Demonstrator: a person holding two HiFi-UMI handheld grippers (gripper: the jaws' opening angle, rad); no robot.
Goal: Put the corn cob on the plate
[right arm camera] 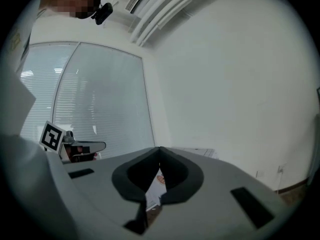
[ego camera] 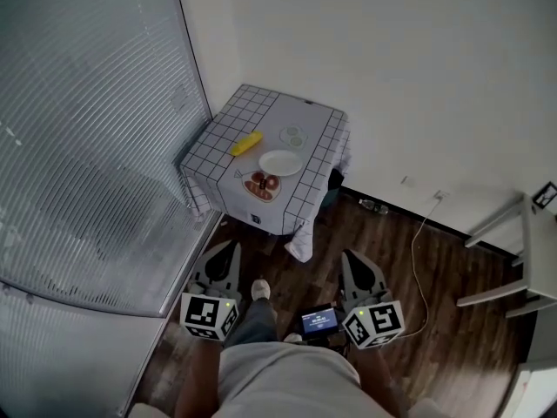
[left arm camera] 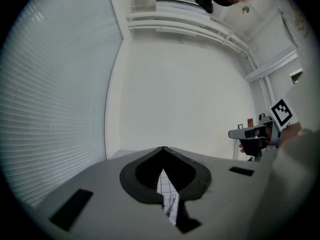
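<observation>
A yellow corn cob [ego camera: 246, 143] lies on a small table with a grid-patterned cloth [ego camera: 228, 118] in the room's corner. Just to its right on the cloth sits an empty white plate [ego camera: 280, 163]. Both grippers are held low in front of the person, well short of the table. My left gripper [ego camera: 227, 251] is shut with nothing in it, and its closed tips [left arm camera: 163, 150] point toward the table. My right gripper [ego camera: 352, 259] is likewise shut and empty, jaws together [right arm camera: 159, 150]. Through each jaw notch only a sliver of the cloth shows.
Window blinds [ego camera: 78, 129] run along the left and a white wall [ego camera: 392, 68] stands behind the table. A cable [ego camera: 424, 233] trails over the wood floor, and a white frame [ego camera: 522, 251] stands at the right. The cloth bears printed food pictures [ego camera: 261, 185].
</observation>
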